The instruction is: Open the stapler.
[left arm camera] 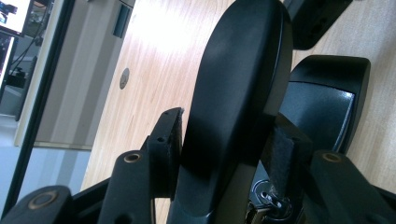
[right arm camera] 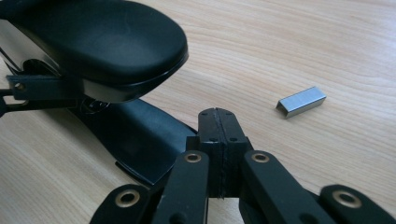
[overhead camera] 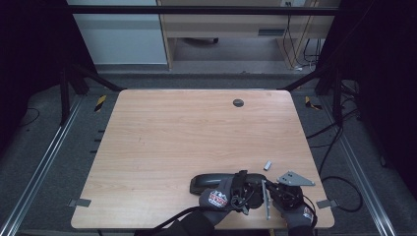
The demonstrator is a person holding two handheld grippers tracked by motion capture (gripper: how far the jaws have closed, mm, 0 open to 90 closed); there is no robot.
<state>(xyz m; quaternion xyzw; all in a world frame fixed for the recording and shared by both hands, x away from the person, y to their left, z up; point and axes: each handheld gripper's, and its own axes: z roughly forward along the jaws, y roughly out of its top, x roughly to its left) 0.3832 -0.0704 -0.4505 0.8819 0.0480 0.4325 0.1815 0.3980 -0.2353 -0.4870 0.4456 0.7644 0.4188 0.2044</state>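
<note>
A black stapler (overhead camera: 211, 181) lies near the table's front edge, hinged open. Its top arm (left arm camera: 233, 93) stands up between the pads of my left gripper (left arm camera: 229, 130), which press on both of its sides. The stapler's base (left arm camera: 327, 102) lies flat on the wood behind it. My right gripper (right arm camera: 217, 116) is shut with nothing between its jaws, its tips at the edge of the base (right arm camera: 135, 135), under the raised top arm (right arm camera: 102, 42). A small silver strip of staples (right arm camera: 301, 100) lies loose on the table to its right, and is a small light mark (overhead camera: 267, 165) beyond the hands.
The wooden table (overhead camera: 196, 128) has a round cable hole (overhead camera: 238, 103) near its far edge. Both gloved hands (overhead camera: 216, 199) work close to the front right corner. Metal rails and cables (overhead camera: 339, 182) run along the floor beside the table.
</note>
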